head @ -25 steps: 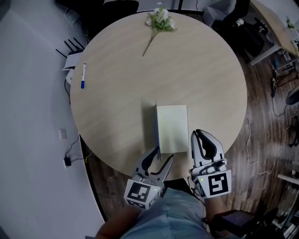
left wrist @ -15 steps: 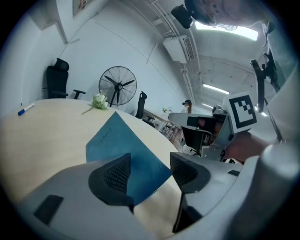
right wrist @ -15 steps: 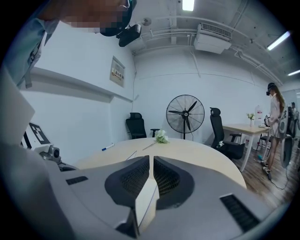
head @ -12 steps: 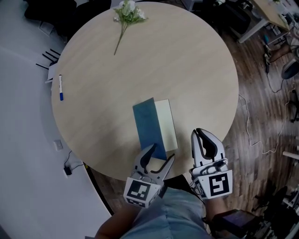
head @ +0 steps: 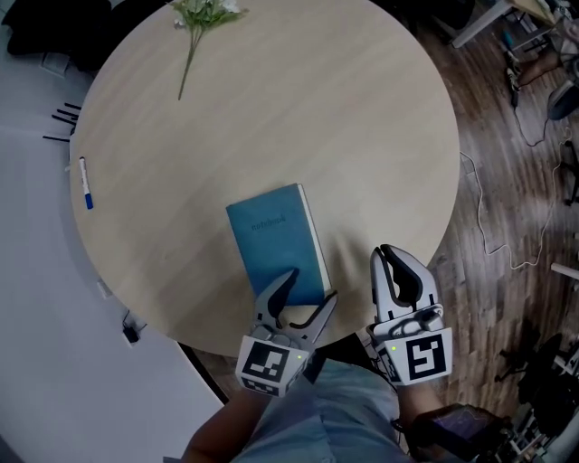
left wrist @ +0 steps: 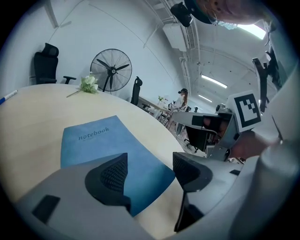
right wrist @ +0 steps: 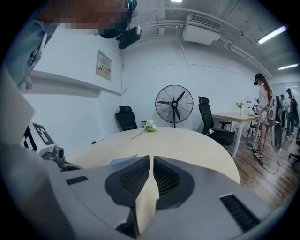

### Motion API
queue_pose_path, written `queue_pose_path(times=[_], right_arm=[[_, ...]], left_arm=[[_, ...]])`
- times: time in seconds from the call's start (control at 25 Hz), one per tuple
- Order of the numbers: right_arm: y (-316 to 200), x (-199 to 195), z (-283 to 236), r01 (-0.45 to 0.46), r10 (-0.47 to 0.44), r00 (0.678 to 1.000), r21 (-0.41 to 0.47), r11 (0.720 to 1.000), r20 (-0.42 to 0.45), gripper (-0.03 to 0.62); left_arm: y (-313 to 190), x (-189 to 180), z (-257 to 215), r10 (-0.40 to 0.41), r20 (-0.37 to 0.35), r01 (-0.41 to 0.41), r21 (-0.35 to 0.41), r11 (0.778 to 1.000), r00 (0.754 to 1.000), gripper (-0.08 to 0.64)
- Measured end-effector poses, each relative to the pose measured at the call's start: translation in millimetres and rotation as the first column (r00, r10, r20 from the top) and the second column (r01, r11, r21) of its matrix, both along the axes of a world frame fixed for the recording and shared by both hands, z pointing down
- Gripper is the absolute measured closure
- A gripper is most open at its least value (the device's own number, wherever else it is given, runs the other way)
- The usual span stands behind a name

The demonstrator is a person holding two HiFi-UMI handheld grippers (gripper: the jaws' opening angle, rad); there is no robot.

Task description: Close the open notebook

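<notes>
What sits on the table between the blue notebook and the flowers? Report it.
Nothing: in the head view, only bare tabletop stretches between the closed notebook and the flowers. The pen lies off to the side.

Office: swivel chairs (right wrist: 206, 119), desks (right wrist: 233, 117).

The notebook (head: 276, 244) is closed and lies flat on the round pale-wood table (head: 271, 118), blue cover up; it is a slim rectangle with the word "notebook" printed small in darker letters on the upper part of the cover; a thin pale strip of page edges shows along its right long side in the head view; it sits on the near part of the table, close to the edge by the person; its long axis is slightly tilted, the far end leaning left.
</notes>
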State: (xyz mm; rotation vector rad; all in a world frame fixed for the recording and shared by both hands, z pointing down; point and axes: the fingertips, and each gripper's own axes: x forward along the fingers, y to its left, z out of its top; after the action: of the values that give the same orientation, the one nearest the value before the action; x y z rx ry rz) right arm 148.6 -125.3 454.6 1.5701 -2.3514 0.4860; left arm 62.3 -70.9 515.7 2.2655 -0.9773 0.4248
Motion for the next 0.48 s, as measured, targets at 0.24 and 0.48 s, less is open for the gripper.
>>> queue_pose_path(times=[0.24, 0.48], right_arm=[[-9.7, 11.4, 28.5, -0.032, 0.032, 0.999, -0.044, 0.999, 0.002, 0.54], [-5.9, 24.0, 37.5, -0.042, 0.043, 0.999, -0.076, 0.996, 0.012, 0.54]], left_arm=[[-14.3, 1.5, 32.5, 0.014, 0.021, -0.013, -0.076, 0.997, 1.0, 0.245], [-11.4, 11.9, 39.5, 0.038, 0.071, -0.03, -0.111, 0.993, 0.997, 0.245]])
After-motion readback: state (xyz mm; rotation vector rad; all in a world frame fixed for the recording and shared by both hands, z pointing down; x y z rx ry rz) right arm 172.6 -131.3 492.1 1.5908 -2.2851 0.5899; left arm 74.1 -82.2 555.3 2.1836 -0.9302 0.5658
